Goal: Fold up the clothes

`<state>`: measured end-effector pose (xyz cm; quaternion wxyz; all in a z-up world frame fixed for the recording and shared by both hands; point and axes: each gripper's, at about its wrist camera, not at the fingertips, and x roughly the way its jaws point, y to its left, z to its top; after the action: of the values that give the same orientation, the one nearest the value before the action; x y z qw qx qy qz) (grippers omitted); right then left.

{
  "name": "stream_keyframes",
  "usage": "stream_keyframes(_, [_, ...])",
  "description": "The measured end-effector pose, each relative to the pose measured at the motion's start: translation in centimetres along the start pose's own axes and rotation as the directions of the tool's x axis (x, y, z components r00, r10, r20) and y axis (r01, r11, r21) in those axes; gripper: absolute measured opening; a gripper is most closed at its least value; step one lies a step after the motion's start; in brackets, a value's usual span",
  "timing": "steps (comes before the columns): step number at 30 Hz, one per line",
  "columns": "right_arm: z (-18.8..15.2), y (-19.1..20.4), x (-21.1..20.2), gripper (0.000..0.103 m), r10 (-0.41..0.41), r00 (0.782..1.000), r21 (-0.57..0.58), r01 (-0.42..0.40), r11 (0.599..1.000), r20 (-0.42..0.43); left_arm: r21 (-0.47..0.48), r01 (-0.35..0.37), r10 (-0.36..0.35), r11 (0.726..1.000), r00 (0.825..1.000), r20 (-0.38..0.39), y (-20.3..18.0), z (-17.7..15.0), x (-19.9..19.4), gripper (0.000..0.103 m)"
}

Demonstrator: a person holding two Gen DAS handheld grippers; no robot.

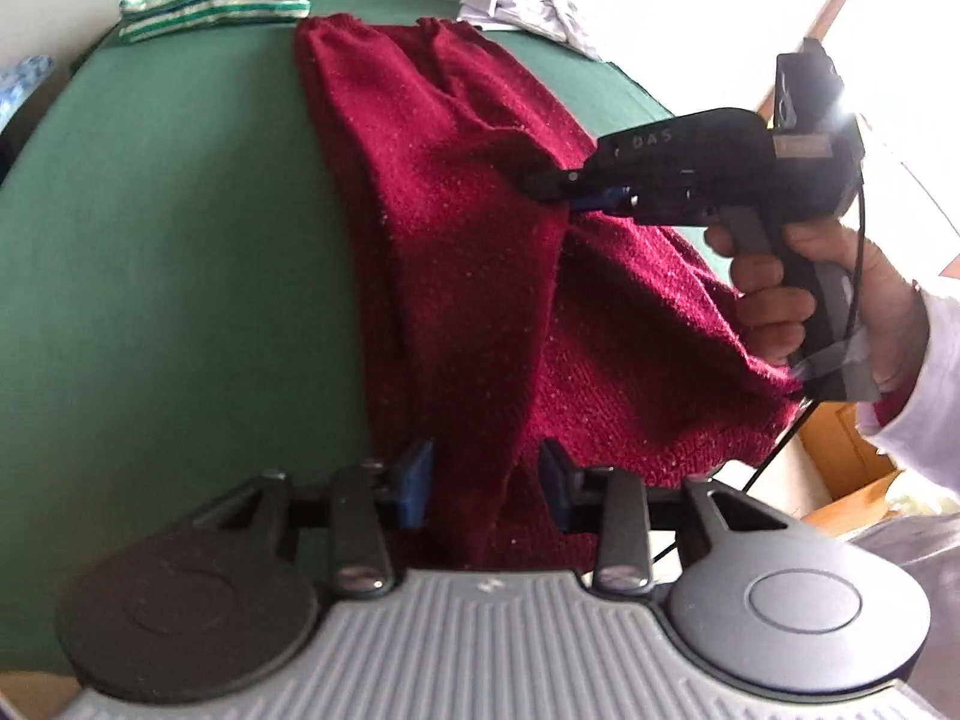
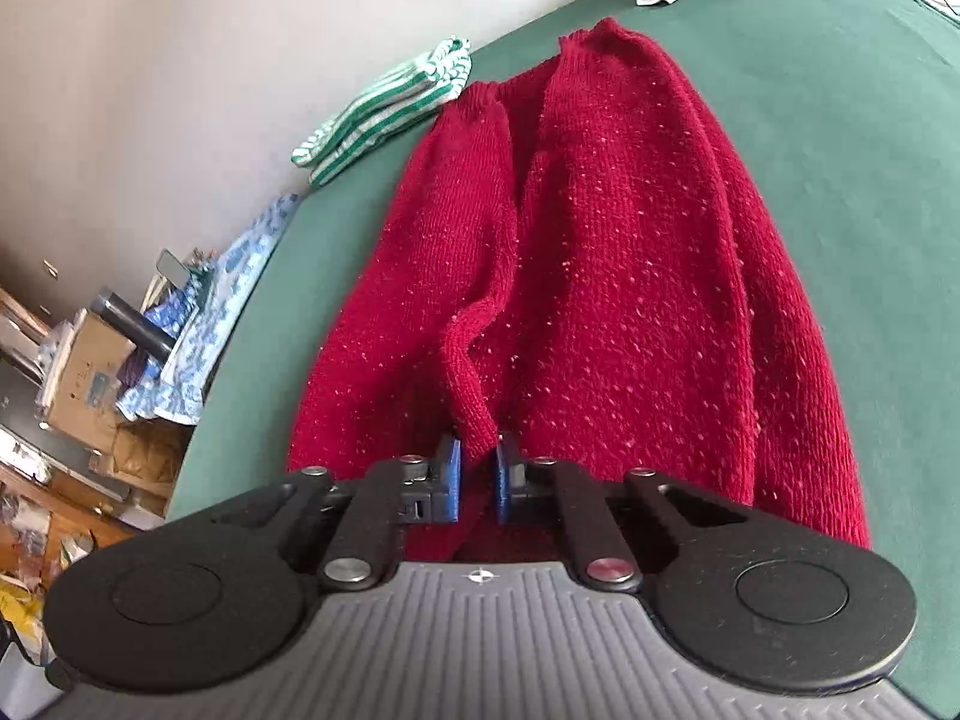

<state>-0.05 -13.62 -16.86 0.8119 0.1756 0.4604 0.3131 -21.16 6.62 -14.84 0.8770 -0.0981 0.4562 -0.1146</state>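
A dark red knitted sweater (image 1: pixel 456 228) lies lengthwise on the green table (image 1: pixel 168 252), its near part lifted. My left gripper (image 1: pixel 486 480) has its blue pads apart with a hanging fold of the sweater between them; the cloth does not look pinched. My right gripper (image 2: pixel 478 474) is shut on a raised ridge of the sweater (image 2: pixel 630 276) near its front edge. In the left wrist view the right gripper (image 1: pixel 576 189) holds the cloth up at the sweater's right side, a hand on its handle.
A folded green-and-white striped garment (image 1: pixel 222 3) lies at the table's far left corner, also in the right wrist view (image 2: pixel 384 114). Crumpled white clothes (image 1: pixel 528 3) sit at the far edge. Blue patterned cloth (image 2: pixel 222 306) and boxes (image 2: pixel 84 378) lie beyond the left edge.
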Motion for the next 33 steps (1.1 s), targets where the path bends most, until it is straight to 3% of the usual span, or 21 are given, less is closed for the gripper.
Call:
stream_keyframes(2, [0.5,0.9,-0.3,0.012,-0.019,1.000,0.049,0.018,0.999,0.019,0.014,-0.015,0.015,1.000,1.000,-0.008,0.1,0.2,-0.5,0.032])
stream_keyframes(3, [0.6,1.4,-1.3,0.019,-0.031,0.998,0.049,0.028,0.998,0.058,0.013,-0.018,0.019,1.000,1.000,-0.007,0.1,0.2,-0.8,0.032])
stream_keyframes(5, [0.6,3.8,-3.4,0.020,-0.026,0.987,-0.082,0.039,0.996,0.159,0.010,-0.016,0.016,1.000,1.000,0.003,0.3,0.1,-1.6,0.039])
stream_keyframes(7, [0.7,6.5,-2.9,0.028,0.024,0.992,-0.201,0.001,0.980,0.121,-0.001,-0.008,0.008,1.000,1.000,0.003,0.3,-0.2,-1.8,0.041])
stream_keyframes(9, [0.6,8.8,-1.6,0.028,0.066,0.996,-0.293,-0.048,0.955,0.052,-0.011,0.000,0.000,1.000,1.000,-0.010,0.1,-0.5,-1.4,0.037])
stream_keyframes(10, [0.3,9.7,-0.4,0.027,0.066,0.998,-0.328,-0.058,0.943,0.014,-0.015,-0.003,0.003,1.000,1.000,-0.016,0.1,-0.6,-1.1,0.036])
stream_keyframes(13, [-0.3,11.1,3.5,0.026,0.004,1.000,-0.418,-0.016,0.908,-0.029,-0.042,-0.021,0.020,0.999,1.000,-0.014,0.0,-1.1,-0.7,0.020])
stream_keyframes(14, [-0.4,11.1,4.7,0.021,-0.024,0.999,-0.428,0.003,0.904,-0.045,-0.055,-0.022,0.021,0.998,1.000,-0.011,0.1,-1.2,-0.7,0.011])
stream_keyframes(15, [-0.3,10.8,5.4,0.006,-0.047,0.998,-0.416,0.022,0.909,-0.048,-0.071,-0.017,0.017,0.997,1.000,-0.007,0.3,-1.3,-0.8,0.009])
stream_keyframes(16, [-0.2,10.6,6.0,0.003,-0.066,0.997,-0.396,0.043,0.917,-0.046,-0.087,-0.013,0.013,0.996,1.000,-0.004,0.5,-1.4,-1.0,0.008])
stream_keyframes(20, [1.8,10.6,5.7,0.002,0.024,1.000,-0.283,-0.027,0.959,-0.015,-0.116,-0.003,0.008,0.993,0.999,0.041,1.2,-1.6,-2.1,0.005])
stream_keyframes(27, [1.1,10.4,5.0,0.001,-0.011,1.000,-0.333,0.015,0.943,0.013,-0.099,0.020,-0.019,0.995,1.000,0.005,1.7,-1.7,-1.1,0.004])
stream_keyframes(30, [0.8,10.3,4.7,0.029,-0.029,0.999,-0.357,0.036,0.933,0.024,-0.068,0.050,-0.049,0.996,0.999,0.022,1.0,-1.4,-1.4,0.004])
stream_keyframes(33, [0.6,10.1,4.3,0.030,-0.043,0.998,-0.372,0.054,0.927,0.037,-0.031,0.054,-0.053,0.998,0.998,0.037,0.5,-1.0,-1.9,0.004])
